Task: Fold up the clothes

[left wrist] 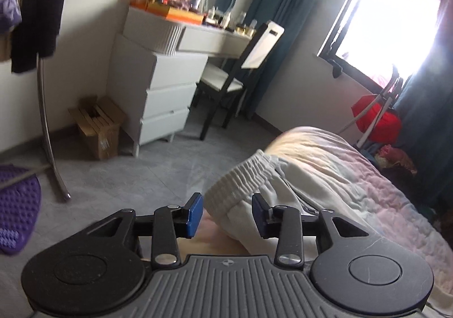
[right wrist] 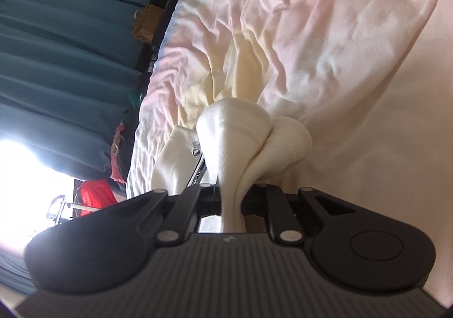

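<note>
White garment on the bed

Right gripper [right wrist: 230,190] fingers pinch the white garment [right wrist: 235,131]; left gripper [left wrist: 227,211] fingers spread, waistband [left wrist: 240,176] between.

Left wrist view low over bed [left wrist: 354,176] edge, facing dresser [left wrist: 164,85], right wrist view rolled sideways, close over same bedspread [right wrist: 311,34], both catching window-side curtain [left wrist: 283,20]

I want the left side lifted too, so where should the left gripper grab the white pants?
Grip the ribbed waistband of the pants, coming straight ahead from the bed's edge. That thick gathered edge lies nearest the open left gripper and gives its jaws a firm ridge.
</note>
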### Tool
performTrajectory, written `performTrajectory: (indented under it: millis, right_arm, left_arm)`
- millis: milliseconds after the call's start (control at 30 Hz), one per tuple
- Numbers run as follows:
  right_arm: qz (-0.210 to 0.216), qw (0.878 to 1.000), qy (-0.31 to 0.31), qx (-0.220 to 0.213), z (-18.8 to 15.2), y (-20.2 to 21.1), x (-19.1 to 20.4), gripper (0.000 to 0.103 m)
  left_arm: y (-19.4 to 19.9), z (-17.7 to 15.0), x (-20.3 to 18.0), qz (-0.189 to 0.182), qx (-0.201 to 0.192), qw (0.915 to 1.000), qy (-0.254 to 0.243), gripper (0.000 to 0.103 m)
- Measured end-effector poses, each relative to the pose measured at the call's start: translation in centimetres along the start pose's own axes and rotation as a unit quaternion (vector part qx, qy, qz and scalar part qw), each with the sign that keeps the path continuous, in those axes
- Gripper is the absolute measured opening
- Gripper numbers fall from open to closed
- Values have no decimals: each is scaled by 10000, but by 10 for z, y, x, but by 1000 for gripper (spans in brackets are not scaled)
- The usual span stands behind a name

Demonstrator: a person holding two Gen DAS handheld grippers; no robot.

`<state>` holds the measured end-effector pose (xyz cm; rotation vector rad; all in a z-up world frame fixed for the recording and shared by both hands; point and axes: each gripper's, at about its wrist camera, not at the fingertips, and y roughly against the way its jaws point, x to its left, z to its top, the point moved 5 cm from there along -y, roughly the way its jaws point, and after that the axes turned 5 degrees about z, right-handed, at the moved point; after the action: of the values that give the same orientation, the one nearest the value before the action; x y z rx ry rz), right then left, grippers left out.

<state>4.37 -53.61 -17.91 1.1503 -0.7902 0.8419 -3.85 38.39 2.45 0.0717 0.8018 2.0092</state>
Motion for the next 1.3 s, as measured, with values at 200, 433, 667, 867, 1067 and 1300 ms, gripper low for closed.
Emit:
performTrajectory:
  millis: [200, 433, 667, 867, 1067, 1300]
  right_arm:
    - [94, 9998, 24, -149, 1, 3, 5, 11]
    - [88, 9998, 163, -100, 1, 8, 5, 11]
    - [234, 9997, 37, 54, 2, 6, -1, 13]
    - [520, 9979, -286, 243, 1, -4, -7, 36]
    - [963, 9899, 152, 1029, -21, -36, 16, 86]
    - [505, 9962, 434, 557, -15, -42, 16, 45]
  left_arm:
    - [23, 1, -107, -572, -306, 9958, -654, 60]
    - [31, -72, -250, -1443, -311, 9839, -1010, 73]
    - [-11, -170, -334, -1724, -148, 9629, -2069, 78]
    - [-72, -201, -323, -1275, 543, 9567, -2558, 78]
    - [-80, -206, -316, -1267, 808, 9526, -2645, 82]
    - [-77, -209, -315, -1264, 685, 9516, -2718, 83]
